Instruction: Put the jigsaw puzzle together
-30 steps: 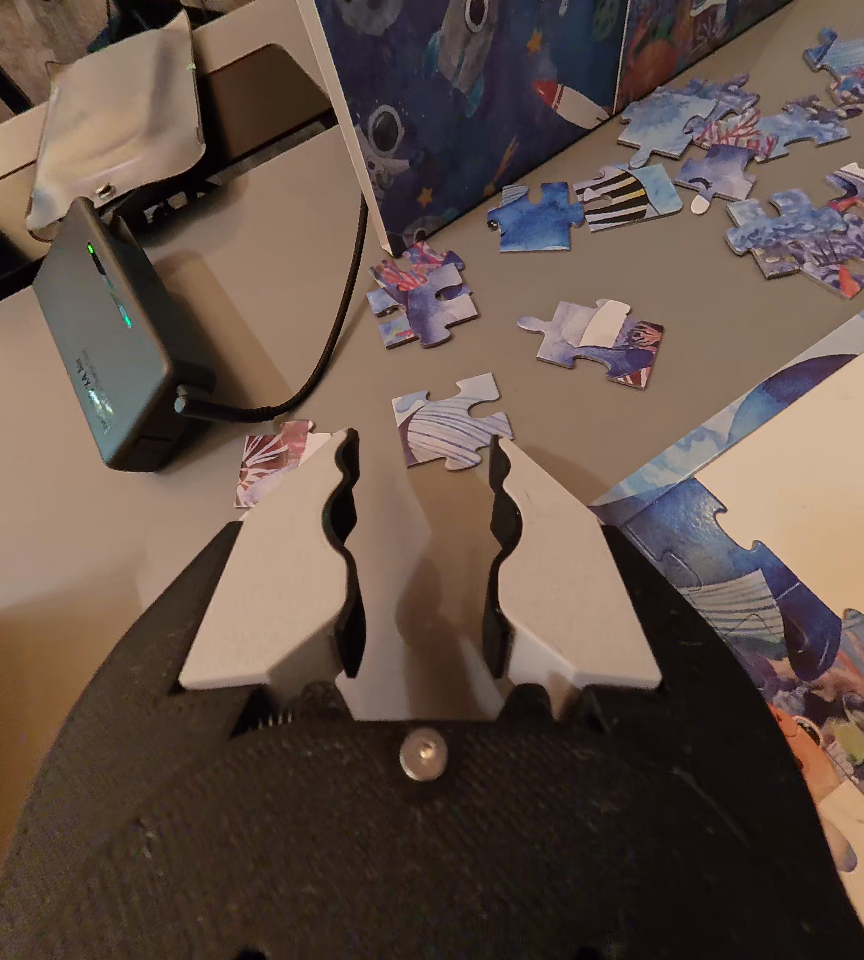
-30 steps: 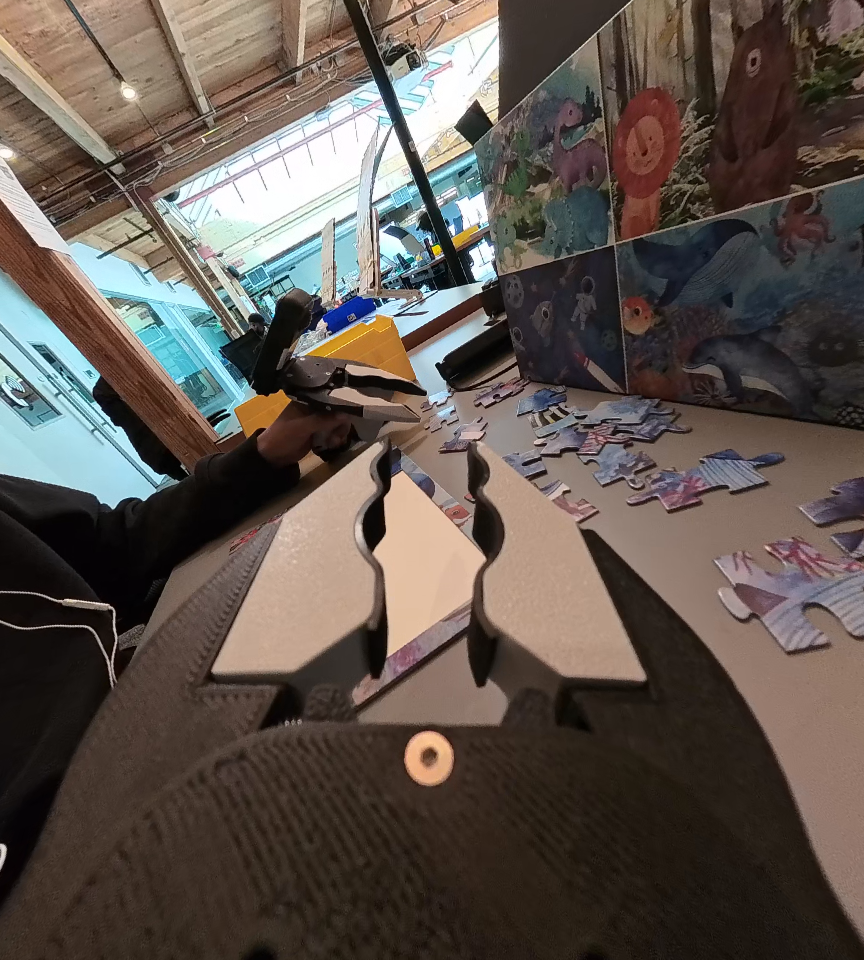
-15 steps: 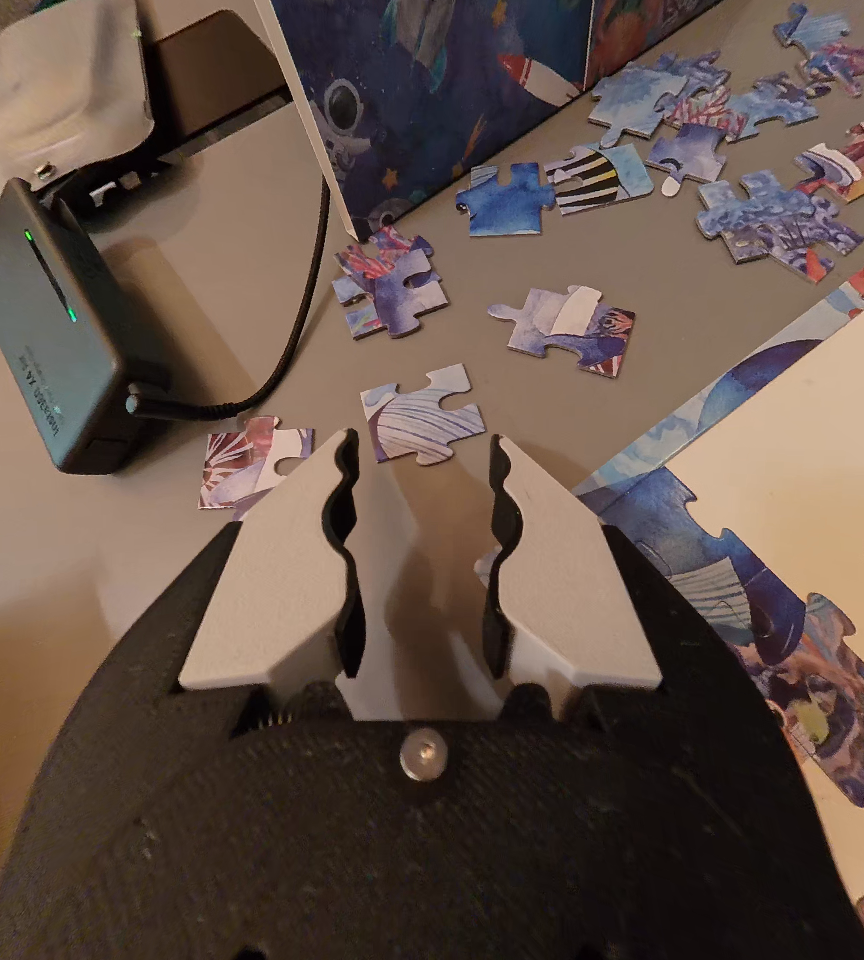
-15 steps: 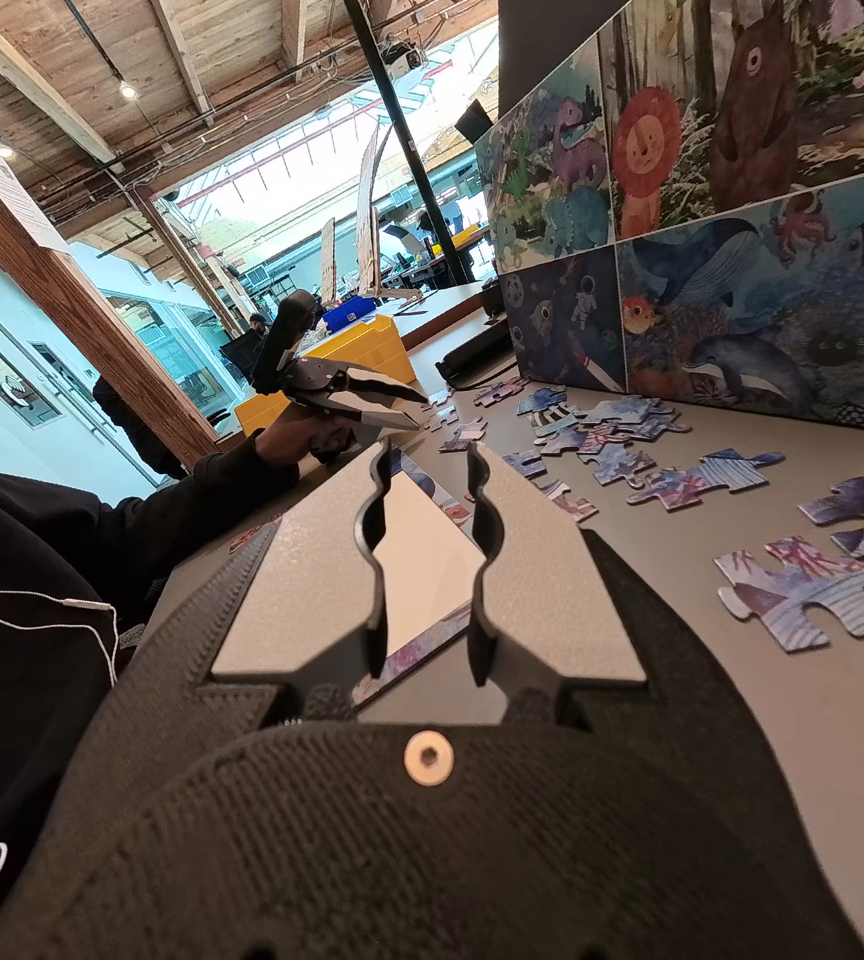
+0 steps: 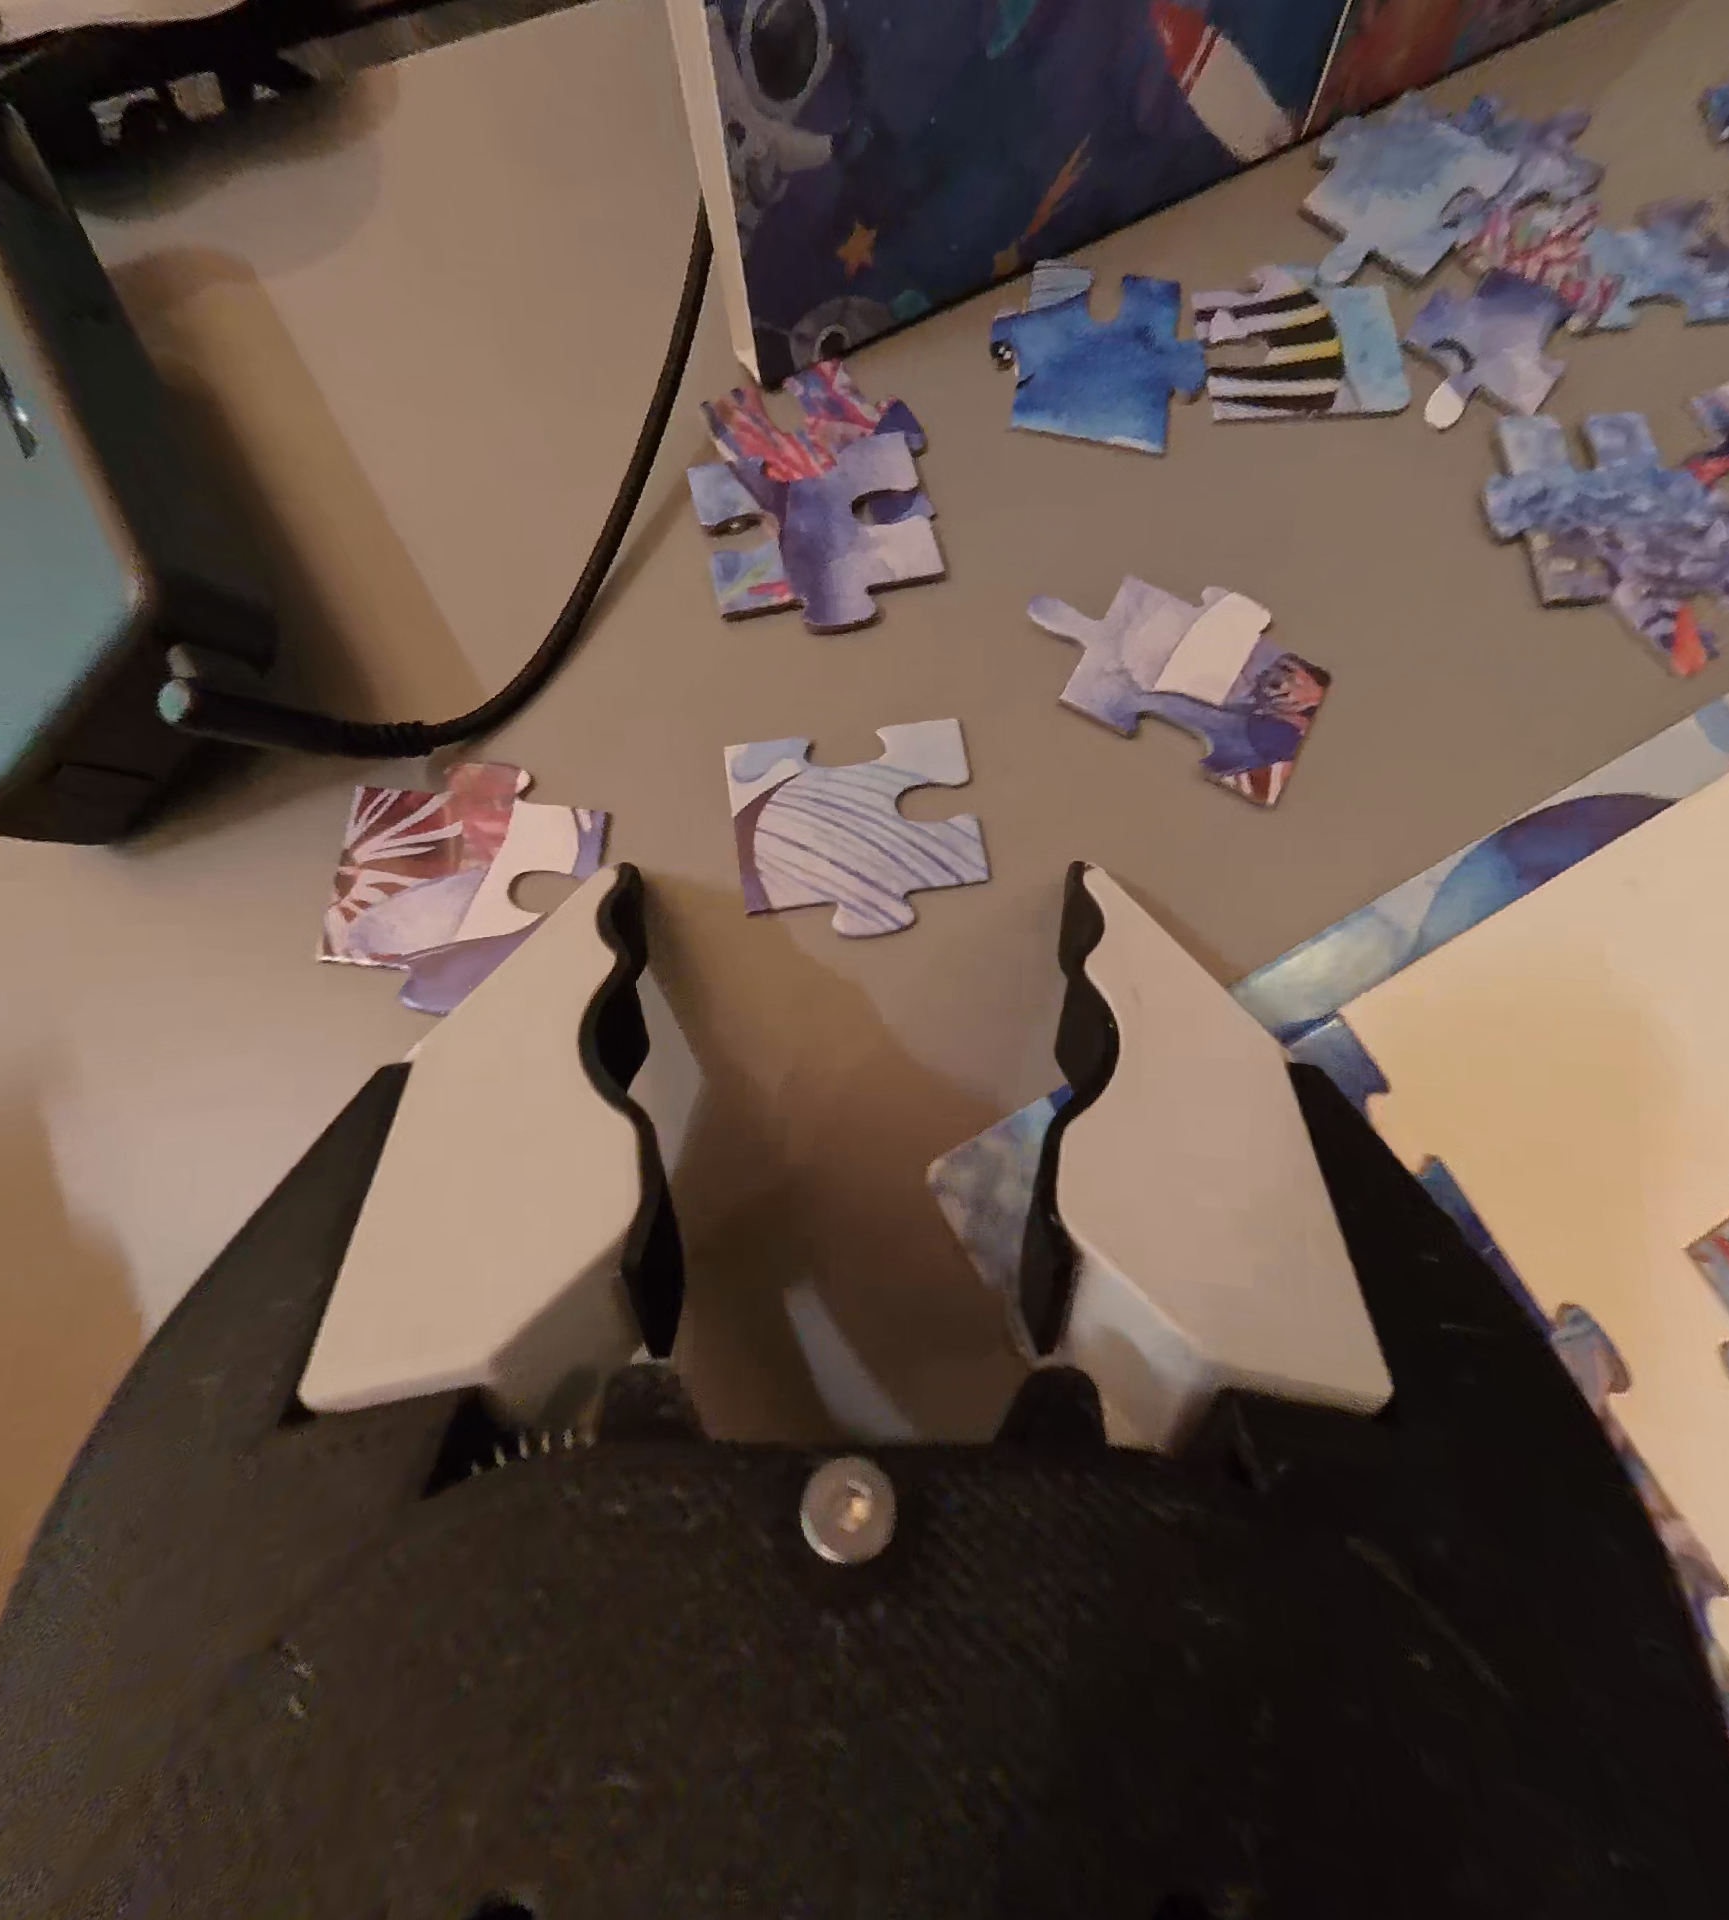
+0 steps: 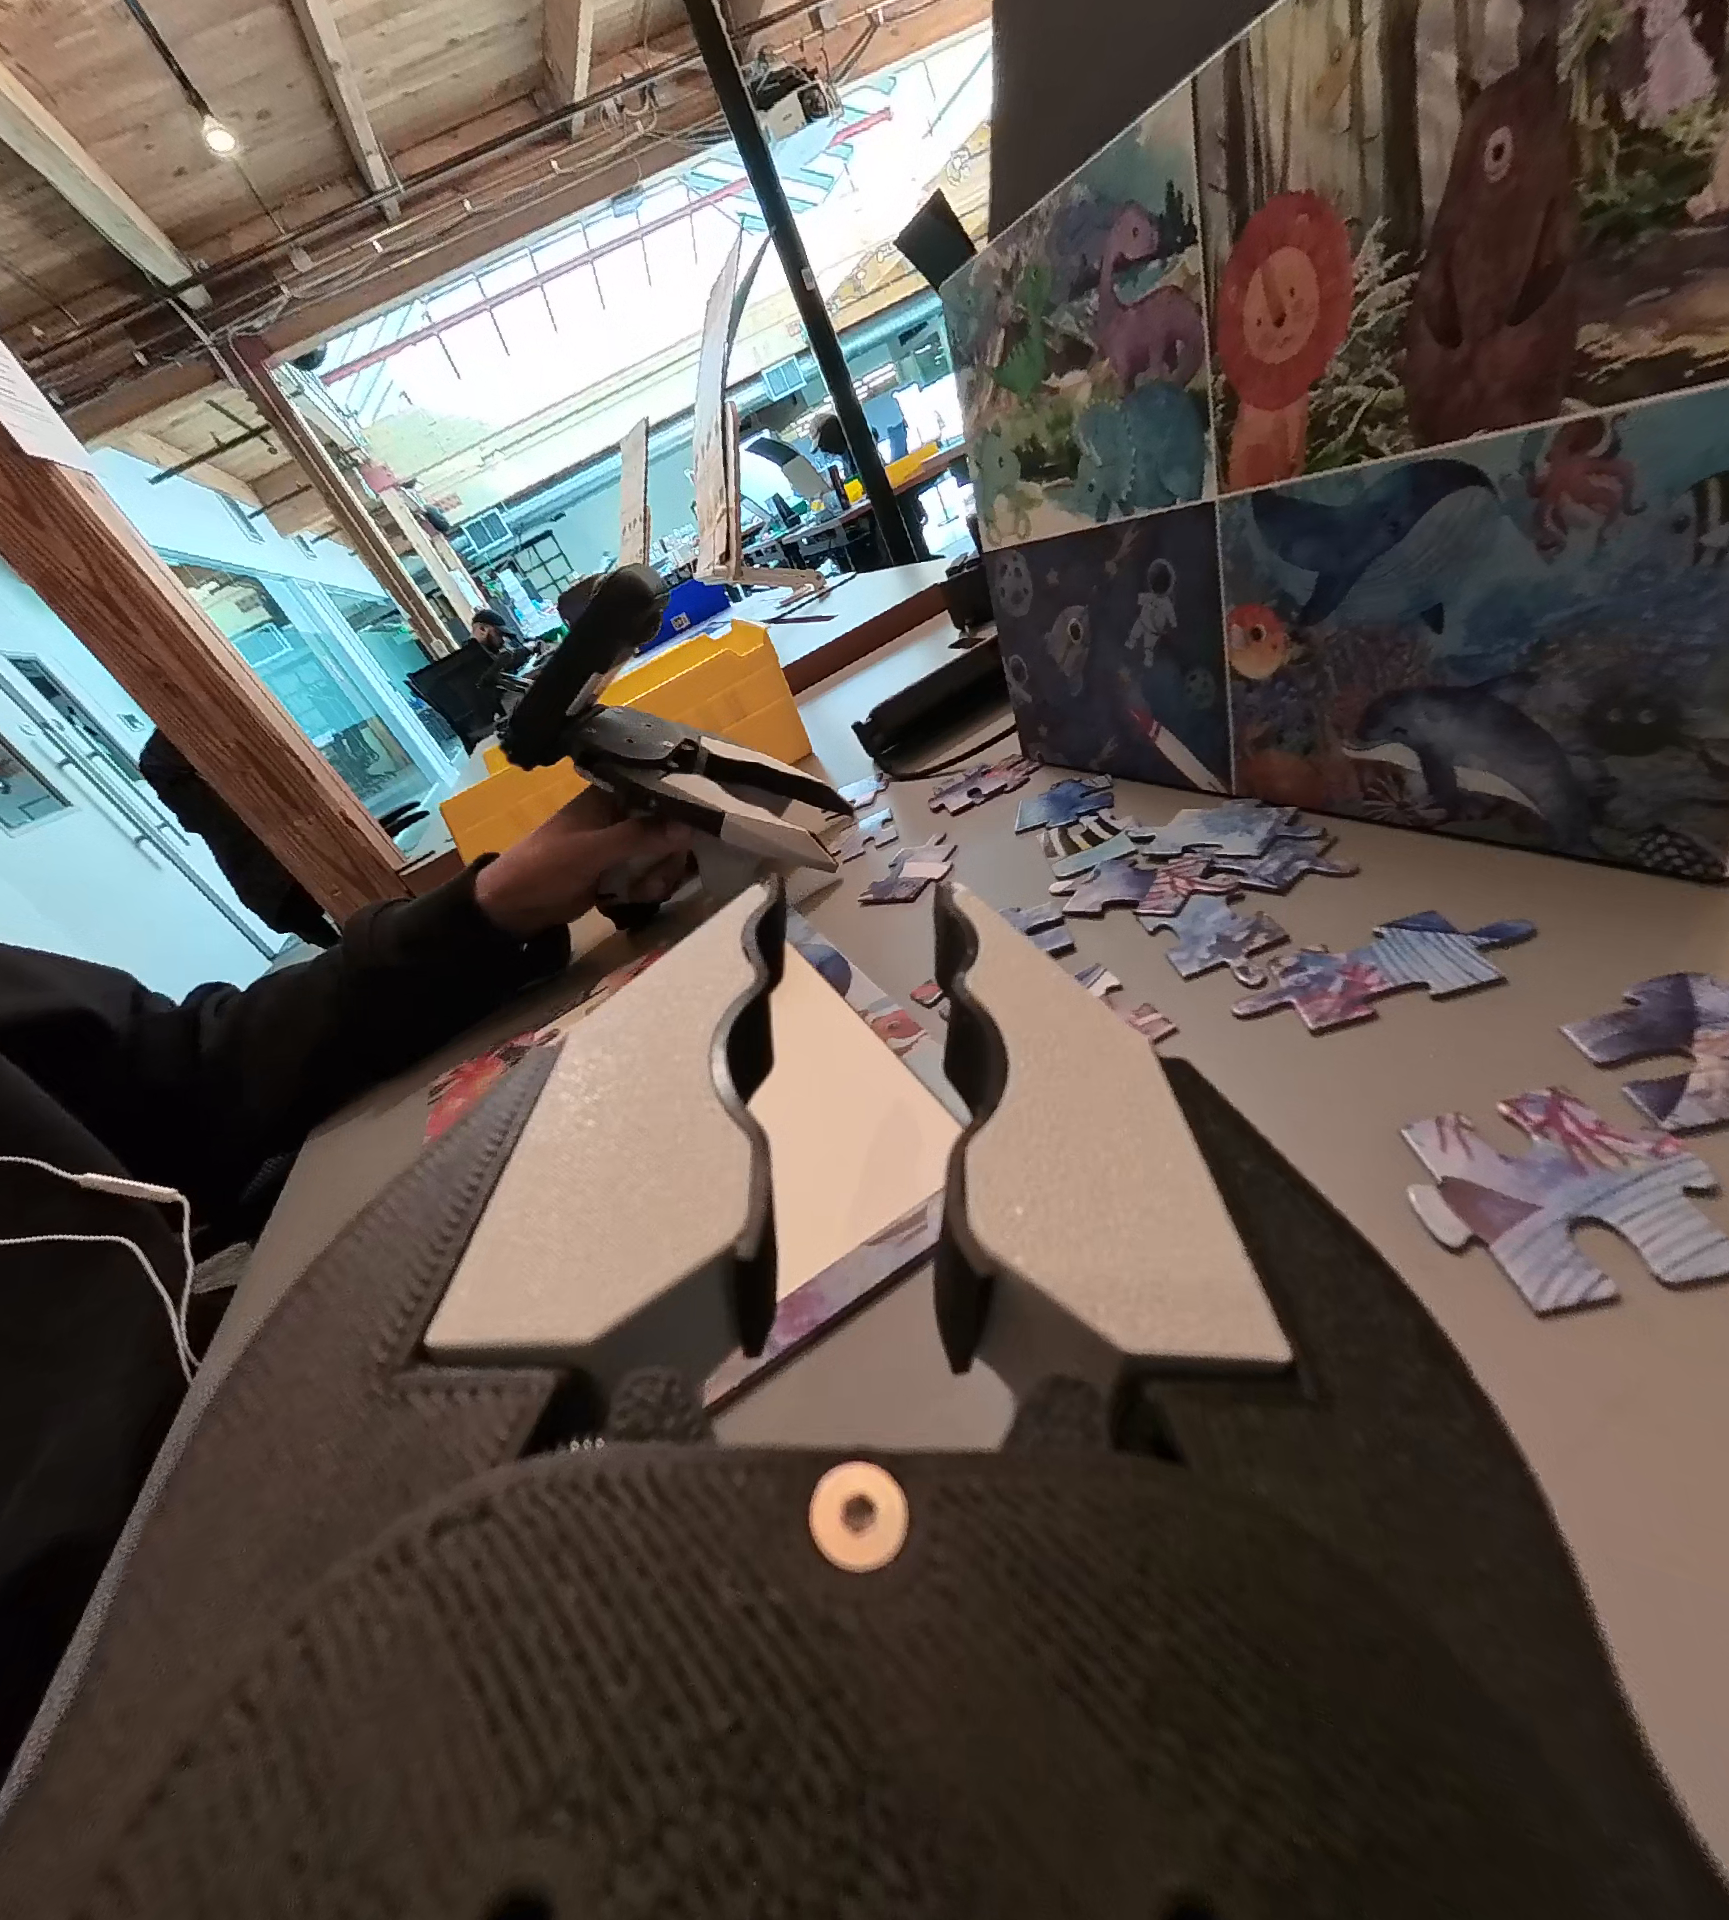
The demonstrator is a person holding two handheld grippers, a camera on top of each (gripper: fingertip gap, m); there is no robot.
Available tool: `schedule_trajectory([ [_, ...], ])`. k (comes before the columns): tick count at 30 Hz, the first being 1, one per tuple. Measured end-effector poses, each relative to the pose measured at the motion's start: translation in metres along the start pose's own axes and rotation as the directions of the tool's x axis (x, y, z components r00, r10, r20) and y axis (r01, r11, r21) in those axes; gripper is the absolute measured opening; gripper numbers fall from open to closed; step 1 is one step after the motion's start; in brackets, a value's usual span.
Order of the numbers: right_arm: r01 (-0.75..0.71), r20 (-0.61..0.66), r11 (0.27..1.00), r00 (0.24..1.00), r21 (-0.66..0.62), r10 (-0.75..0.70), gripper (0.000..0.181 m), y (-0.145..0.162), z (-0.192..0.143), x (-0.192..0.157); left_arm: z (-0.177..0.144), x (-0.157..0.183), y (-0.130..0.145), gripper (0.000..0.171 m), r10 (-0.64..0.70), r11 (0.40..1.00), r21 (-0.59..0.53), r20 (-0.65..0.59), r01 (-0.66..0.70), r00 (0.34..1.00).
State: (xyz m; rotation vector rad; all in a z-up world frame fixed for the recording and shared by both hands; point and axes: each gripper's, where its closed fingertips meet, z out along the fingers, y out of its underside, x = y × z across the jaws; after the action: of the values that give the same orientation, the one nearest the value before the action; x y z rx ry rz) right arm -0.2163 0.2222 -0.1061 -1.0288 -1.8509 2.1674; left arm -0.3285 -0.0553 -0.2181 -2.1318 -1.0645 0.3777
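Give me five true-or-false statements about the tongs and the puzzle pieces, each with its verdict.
1. The left tongs are open and hold nothing. True.
2. A pale striped piece lies on the table just ahead of the left tongs. True.
3. The right tongs grip a puzzle piece. False: nothing sits between their fingers.
4. The picture box lies flat on the table. False: it stands upright behind the loose pieces.
5. A black cable is plugged into the dark device left of the pieces. True.
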Motion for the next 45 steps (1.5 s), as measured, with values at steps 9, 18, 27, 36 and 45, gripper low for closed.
schedule_trajectory([
  [9, -0.01, 0.011, 0.999, 1.0, 0.051, 0.009, 0.026, -0.01, -0.004, -0.003, 0.002, 0.011, -0.001, 0.046, 0.057, 0.998, -0.005, 0.009, -0.057, 0.998],
  [18, 0.0, 0.004, 0.998, 1.0, 0.061, 0.0, 0.026, -0.013, -0.007, -0.004, -0.022, 0.034, -0.011, 0.044, 0.159, 0.982, 0.132, -0.181, -0.136, 0.971],
  [27, 0.001, 0.008, 0.999, 1.0, 0.037, -0.001, 0.026, -0.007, -0.003, -0.005, -0.046, 0.128, 0.03, 0.044, 0.557, 0.822, 0.21, -0.491, -0.529, 0.67],
  [36, 0.002, 0.018, 1.0, 1.0, 0.029, -0.002, 0.026, -0.006, -0.001, -0.007, -0.035, 0.114, 0.036, 0.045, 0.596, 0.792, 0.169, -0.424, -0.587, 0.682],
  [45, -0.004, 0.018, 1.0, 1.0, 0.026, 0.003, 0.026, -0.004, 0.0, -0.006, -0.033, 0.105, 0.032, 0.049, 0.613, 0.783, 0.161, -0.363, -0.6, 0.702],
])
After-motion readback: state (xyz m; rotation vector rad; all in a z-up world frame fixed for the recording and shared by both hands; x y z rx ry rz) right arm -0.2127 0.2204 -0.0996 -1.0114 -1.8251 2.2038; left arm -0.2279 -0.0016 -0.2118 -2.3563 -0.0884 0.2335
